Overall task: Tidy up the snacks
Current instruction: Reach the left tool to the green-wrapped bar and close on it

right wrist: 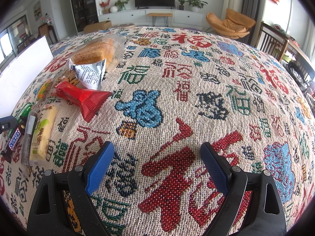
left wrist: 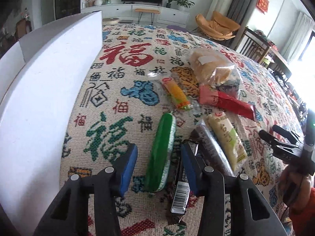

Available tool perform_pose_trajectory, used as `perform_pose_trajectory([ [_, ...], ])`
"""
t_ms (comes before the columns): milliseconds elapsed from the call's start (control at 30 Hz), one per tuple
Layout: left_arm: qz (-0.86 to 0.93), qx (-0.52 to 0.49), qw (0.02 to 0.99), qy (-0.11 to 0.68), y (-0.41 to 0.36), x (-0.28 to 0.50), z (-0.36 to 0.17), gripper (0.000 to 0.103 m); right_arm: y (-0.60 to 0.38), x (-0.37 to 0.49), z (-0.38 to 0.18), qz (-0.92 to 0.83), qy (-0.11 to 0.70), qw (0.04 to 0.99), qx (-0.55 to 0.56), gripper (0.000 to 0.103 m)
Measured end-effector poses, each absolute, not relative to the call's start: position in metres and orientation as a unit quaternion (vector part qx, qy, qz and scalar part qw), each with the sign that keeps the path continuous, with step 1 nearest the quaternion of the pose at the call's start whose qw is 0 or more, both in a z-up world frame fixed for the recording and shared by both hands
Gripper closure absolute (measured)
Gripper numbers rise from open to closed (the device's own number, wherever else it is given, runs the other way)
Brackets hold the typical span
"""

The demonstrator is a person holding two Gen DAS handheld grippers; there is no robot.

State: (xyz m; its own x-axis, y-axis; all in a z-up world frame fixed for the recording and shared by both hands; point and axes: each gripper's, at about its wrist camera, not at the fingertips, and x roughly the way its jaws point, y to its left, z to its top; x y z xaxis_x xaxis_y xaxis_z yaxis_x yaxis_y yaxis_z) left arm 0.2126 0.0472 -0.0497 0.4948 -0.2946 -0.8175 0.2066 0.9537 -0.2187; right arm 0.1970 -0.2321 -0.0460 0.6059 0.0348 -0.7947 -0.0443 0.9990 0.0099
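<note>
Left gripper (left wrist: 159, 163) spread apart, blue pads to either side of the green snack pack (left wrist: 162, 153), not yet pressed on it. Right-hand pad (left wrist: 189, 169) already over the Snickers bar (left wrist: 180, 192), which lies just beside the green pack on the patterned tablecloth (left wrist: 118, 90); likely to pinch both wrappers together, or to shove the bar aside when closing. Green pack long and rounded, wrapper probably slick, so apt to tilt or slide out if caught near one end only. Dark clear-wrapped pack (left wrist: 211, 149) and pale yellow pack (left wrist: 228, 139) close on the right, easy to nudge during any sweep. Farther off, orange-yellow pack (left wrist: 176, 93), red packet (left wrist: 226, 102) and bagged bread (left wrist: 212, 64) heaped loosely toward the cloth's middle; crinkled film there prone to snagging a finger. White box (left wrist: 49, 82) standing along the cloth's left edge, its wall high, so a low carry could knock the pack against it. Right gripper (right wrist: 157, 169) wide apart over bare cloth, holding nothing, well away from the snacks; little risk there, beyond crossing the left one's path.
</note>
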Motion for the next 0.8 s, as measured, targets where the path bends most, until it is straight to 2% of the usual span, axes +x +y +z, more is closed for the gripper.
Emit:
perform_pose_trajectory([
  [133,-0.172,-0.027,0.852,0.493,0.029,0.218,-0.054,0.055,-0.232,0.197,-0.046,0.022,0.443,0.896,-0.005,0.012],
  [167,-0.172,-0.026,0.849,0.498,0.026,0.221,-0.055,0.060,-0.232,0.197,-0.046,0.022,0.443,0.896,-0.005,0.012],
  [300,-0.150,-0.010,0.851,0.504,0.021,0.215,-0.056,0.062,-0.232,0.197,-0.046,0.022,0.443,0.896,-0.005,0.012],
  [500,-0.092,-0.027,0.856,0.507,0.041,0.159,-0.056,0.062,-0.232,0.197,-0.046,0.022,0.443,0.896,-0.006,0.012],
  [600,-0.087,-0.068,0.859,0.501,0.057,0.137,-0.060,0.060,-0.232,0.197,-0.046,0.022,0.443,0.896,-0.006,0.012],
  [667,-0.103,-0.094,0.858,0.495,0.064,0.131,-0.060,0.052,-0.232,0.197,-0.046,0.022,0.443,0.896,-0.006,0.012],
  [733,-0.105,-0.118,0.857,0.490,0.072,0.128,-0.057,0.039,-0.232,0.197,-0.046,0.022,0.443,0.896,-0.006,0.012],
  [800,-0.104,-0.138,0.861,0.478,0.080,0.127,-0.051,0.038,-0.232,0.197,-0.046,0.022,0.443,0.896,-0.005,0.012],
])
